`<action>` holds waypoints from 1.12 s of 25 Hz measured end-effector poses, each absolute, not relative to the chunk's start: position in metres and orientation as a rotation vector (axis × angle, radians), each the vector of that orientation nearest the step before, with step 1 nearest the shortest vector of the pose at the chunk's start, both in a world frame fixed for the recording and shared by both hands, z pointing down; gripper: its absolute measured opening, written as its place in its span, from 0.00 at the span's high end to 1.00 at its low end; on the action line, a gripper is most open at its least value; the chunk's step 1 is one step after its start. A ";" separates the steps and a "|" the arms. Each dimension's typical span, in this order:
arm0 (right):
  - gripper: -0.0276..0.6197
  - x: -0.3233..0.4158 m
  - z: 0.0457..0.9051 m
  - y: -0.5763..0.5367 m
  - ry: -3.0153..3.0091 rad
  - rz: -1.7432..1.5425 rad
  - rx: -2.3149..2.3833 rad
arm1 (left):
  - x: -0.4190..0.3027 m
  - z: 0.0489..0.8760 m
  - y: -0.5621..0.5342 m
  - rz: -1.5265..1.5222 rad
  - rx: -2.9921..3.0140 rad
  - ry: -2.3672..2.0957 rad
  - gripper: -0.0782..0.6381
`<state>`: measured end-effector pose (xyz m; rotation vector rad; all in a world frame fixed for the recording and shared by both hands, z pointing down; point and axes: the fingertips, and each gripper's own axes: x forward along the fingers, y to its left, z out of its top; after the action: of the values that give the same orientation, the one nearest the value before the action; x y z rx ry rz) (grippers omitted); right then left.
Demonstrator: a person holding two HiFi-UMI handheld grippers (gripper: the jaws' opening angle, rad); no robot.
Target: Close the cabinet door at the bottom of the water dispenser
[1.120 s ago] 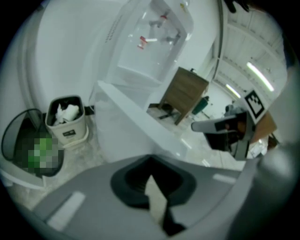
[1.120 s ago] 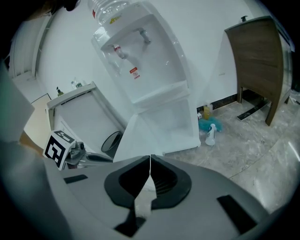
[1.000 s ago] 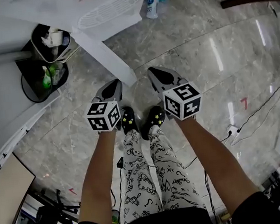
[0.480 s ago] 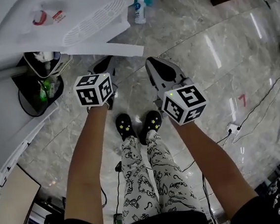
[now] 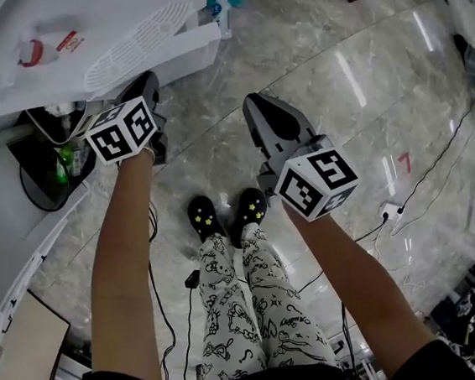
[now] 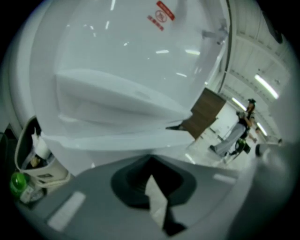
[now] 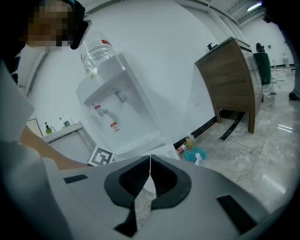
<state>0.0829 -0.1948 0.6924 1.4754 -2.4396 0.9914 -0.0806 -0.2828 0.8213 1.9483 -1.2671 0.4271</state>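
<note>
The white water dispenser (image 5: 52, 27) stands at the top left of the head view, its bottle on top in the right gripper view (image 7: 96, 51). Its bottom cabinet door (image 5: 181, 54) lies almost flat against the body. My left gripper (image 5: 148, 79) is shut, its tip at the door's outer face; in its own view my left gripper (image 6: 150, 160) sits close under the white door panel (image 6: 112, 141). My right gripper (image 5: 253, 100) hangs shut over the marble floor, away from the dispenser, empty in its own view (image 7: 150, 157).
A black bin (image 5: 40, 159) with a bag and a green bottle stands left of the dispenser. Small bottles (image 5: 218, 8) sit behind it. The person's feet (image 5: 223, 212) are between the arms. A power strip with cables (image 5: 387, 211) lies right; a wooden cabinet (image 7: 234, 79) stands beyond.
The door has swung from wide open to almost against the dispenser. My left gripper moved up and left along with it. The right gripper barely moved.
</note>
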 end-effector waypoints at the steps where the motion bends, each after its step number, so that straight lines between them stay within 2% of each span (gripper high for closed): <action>1: 0.93 0.084 0.691 -0.195 -2.444 0.999 1.488 | -0.088 0.821 -0.285 0.437 1.952 -1.281 0.89; 10: 0.93 0.082 0.664 -0.206 -2.505 0.988 1.548 | -0.116 0.809 -0.304 0.299 1.917 -1.381 0.89; 17: 0.93 0.075 0.647 -0.203 -2.529 0.959 1.545 | -0.115 0.787 -0.278 0.275 1.935 -1.343 0.89; 24: 0.93 0.078 0.581 -0.169 -2.589 0.886 1.460 | -0.081 0.685 -0.193 0.385 2.264 -1.193 0.89; 28: 0.93 0.103 0.520 -0.111 -2.560 0.933 1.464 | -0.079 0.595 -0.130 0.283 2.223 -1.291 0.89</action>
<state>0.1033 -0.1115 0.5202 1.4641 -2.5605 0.9328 -0.0791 -0.1303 0.5946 2.2230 -1.2910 0.2828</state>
